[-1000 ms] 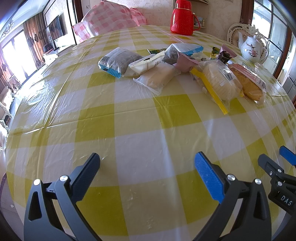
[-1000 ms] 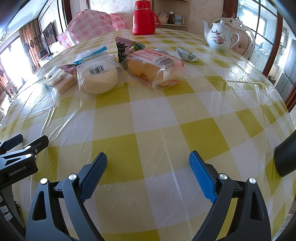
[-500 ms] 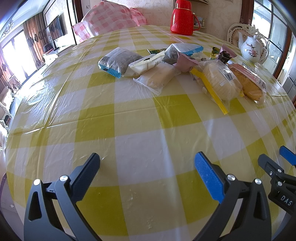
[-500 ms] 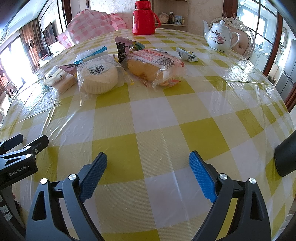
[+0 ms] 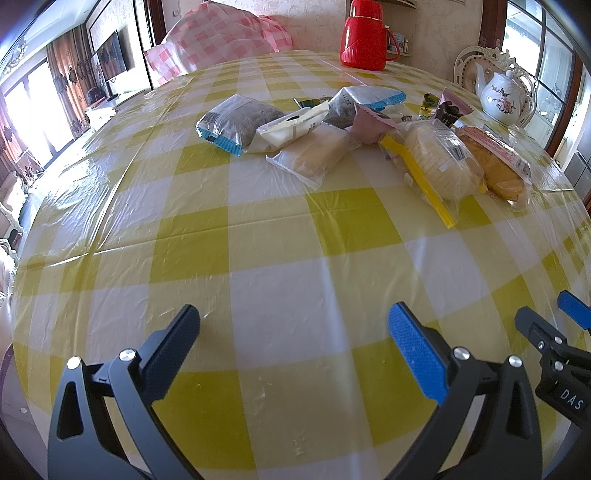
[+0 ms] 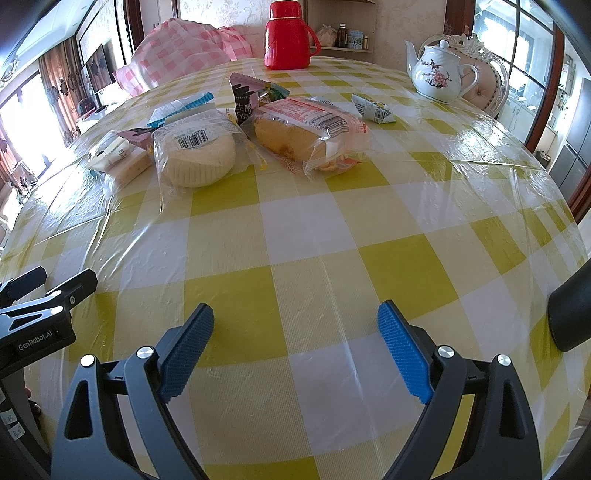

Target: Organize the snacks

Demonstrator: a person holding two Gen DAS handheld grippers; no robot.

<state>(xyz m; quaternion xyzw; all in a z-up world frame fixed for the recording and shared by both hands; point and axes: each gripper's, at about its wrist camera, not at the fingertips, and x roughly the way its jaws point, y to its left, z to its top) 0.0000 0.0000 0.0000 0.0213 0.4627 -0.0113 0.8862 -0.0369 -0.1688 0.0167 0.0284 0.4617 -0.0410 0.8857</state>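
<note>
Several wrapped snacks lie in a loose cluster far across the table. In the left wrist view I see a dark snack bag with a blue edge (image 5: 236, 122), a pale bun in clear wrap (image 5: 317, 153), a round pale cake (image 5: 441, 166) and an orange cake loaf (image 5: 495, 166). The right wrist view shows the round cake (image 6: 197, 157), the orange loaf (image 6: 303, 134) and a small green-white packet (image 6: 373, 110). My left gripper (image 5: 293, 332) is open and empty near the table's front edge. My right gripper (image 6: 295, 334) is open and empty beside it.
The table wears a yellow-and-white checked cloth (image 5: 258, 236) under clear plastic. A red thermos (image 5: 365, 35) stands at the back; a white flowered teapot (image 6: 437, 72) stands at the back right. A pink checked cushion (image 6: 184, 48) sits behind the table.
</note>
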